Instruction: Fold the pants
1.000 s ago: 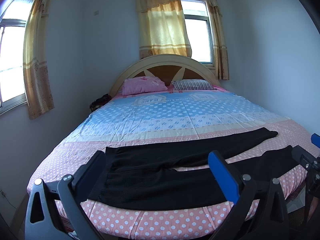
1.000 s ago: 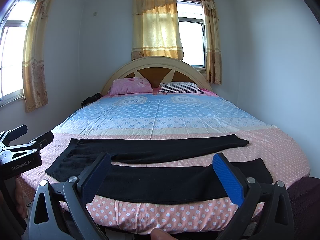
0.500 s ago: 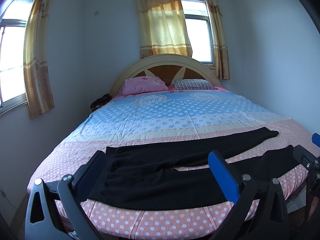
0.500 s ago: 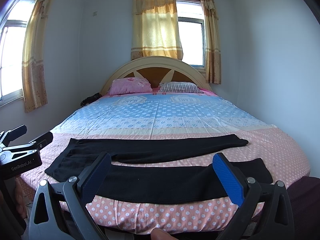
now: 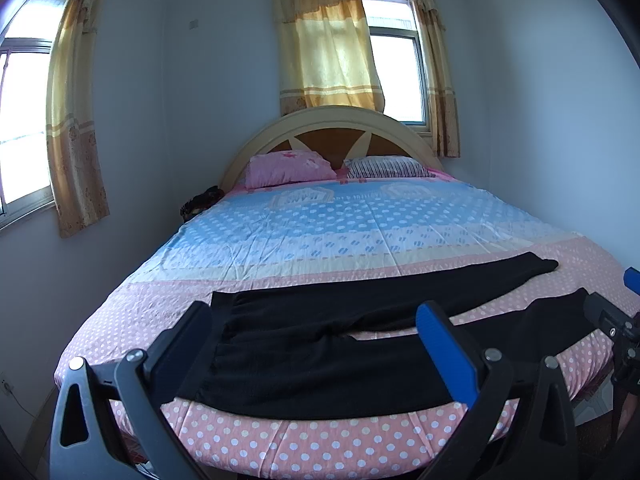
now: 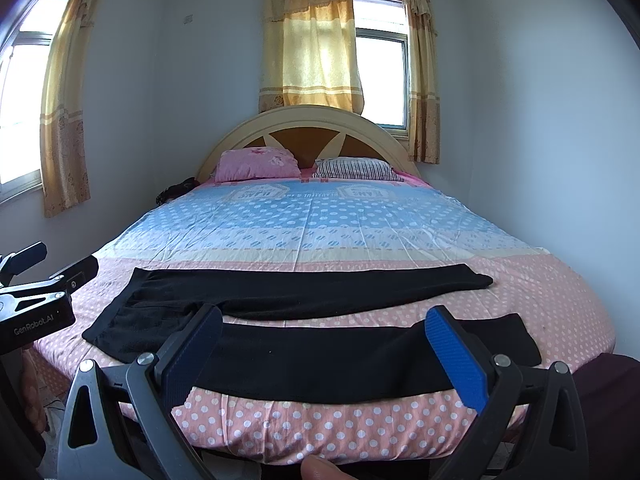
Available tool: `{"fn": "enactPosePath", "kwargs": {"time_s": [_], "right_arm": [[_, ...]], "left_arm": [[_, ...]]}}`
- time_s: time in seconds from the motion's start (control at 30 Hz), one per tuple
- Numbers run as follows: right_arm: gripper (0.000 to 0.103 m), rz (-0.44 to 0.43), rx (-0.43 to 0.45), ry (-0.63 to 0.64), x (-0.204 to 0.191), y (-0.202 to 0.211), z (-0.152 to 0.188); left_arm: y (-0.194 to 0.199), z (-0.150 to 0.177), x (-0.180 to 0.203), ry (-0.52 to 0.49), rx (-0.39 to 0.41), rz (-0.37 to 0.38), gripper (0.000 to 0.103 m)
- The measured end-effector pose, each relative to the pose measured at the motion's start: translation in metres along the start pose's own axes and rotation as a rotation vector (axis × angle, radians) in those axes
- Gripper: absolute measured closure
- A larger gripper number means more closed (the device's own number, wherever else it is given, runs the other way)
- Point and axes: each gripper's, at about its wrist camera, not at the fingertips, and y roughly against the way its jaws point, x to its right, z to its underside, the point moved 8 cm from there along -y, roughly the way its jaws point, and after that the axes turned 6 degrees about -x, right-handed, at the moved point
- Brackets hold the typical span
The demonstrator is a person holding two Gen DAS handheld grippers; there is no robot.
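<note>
Black fabric pants (image 6: 304,320) are lying spread flat, 2 legs apart, across the pink polka-dot bed's (image 6: 320,432) near end; left gripper (image 5: 316,332) and right gripper (image 6: 324,336) are hovering wide, holding nothing.

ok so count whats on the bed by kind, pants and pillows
black pants, spread flat near the foot of the bed: 1
pillows by the headboard: 2, a pink pillow and a striped pillow
total: 3
</note>
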Motion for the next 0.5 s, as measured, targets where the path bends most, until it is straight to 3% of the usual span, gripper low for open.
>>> {"fn": "enactPosePath", "kwargs": {"time_s": [0.3, 0.4, 0.5], "right_arm": [[0.001, -0.025, -0.034, -0.003, 0.000, -0.012, 0.008], [0.001, -0.073, -0.117, 0.022, -0.002, -0.032, 0.018], [0.001, -0.044, -0.169, 0.042, 0.007, -0.054, 0.032]], "left_arm": [[-0.006, 0.004, 0.000, 0.000, -0.014, -0.006, 0.000], [-0.010, 0.005, 0.000, -0.005, -0.020, -0.004, 0.000], [-0.021, 0.003, -0.013, 0.004, -0.016, -0.007, 0.000]]}}
